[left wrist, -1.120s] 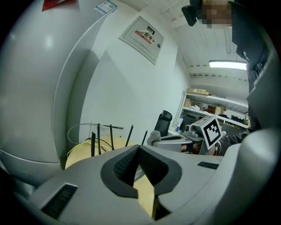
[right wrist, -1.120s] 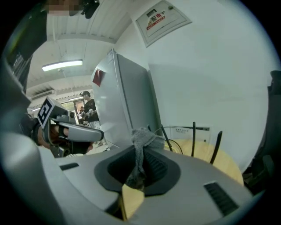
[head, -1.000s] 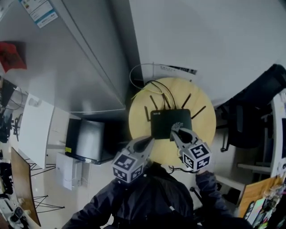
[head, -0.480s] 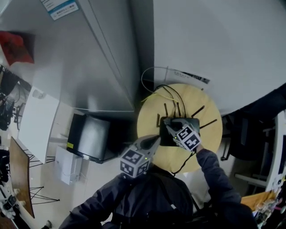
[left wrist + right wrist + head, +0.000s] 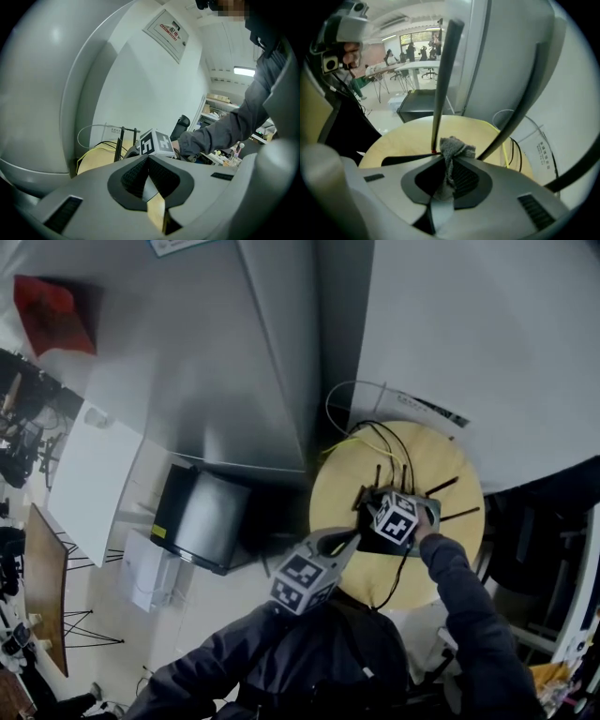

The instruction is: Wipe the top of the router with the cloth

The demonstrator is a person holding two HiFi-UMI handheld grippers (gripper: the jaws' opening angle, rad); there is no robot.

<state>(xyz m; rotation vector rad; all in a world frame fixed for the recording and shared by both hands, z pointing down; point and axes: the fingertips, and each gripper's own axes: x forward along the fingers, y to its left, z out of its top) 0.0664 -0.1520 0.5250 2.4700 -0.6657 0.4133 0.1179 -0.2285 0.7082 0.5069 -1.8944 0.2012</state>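
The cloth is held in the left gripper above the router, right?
Not quite. The cloth is held in the right gripper above the router; the right gripper view shows it pinched there.

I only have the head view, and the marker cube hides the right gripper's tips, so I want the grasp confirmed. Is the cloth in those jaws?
Observer: Yes. The right gripper is shut on the grey cloth, with a bunch sticking out past the tips.
Operator: Where is that bunch relative to the antennas?
Observer: Right by the foot of one upright antenna; a second antenna leans across on its right.
Operator: Is the left gripper carrying anything?
Observer: No. The left gripper has its jaws together with nothing between them, and it faces the right gripper's marker cube.
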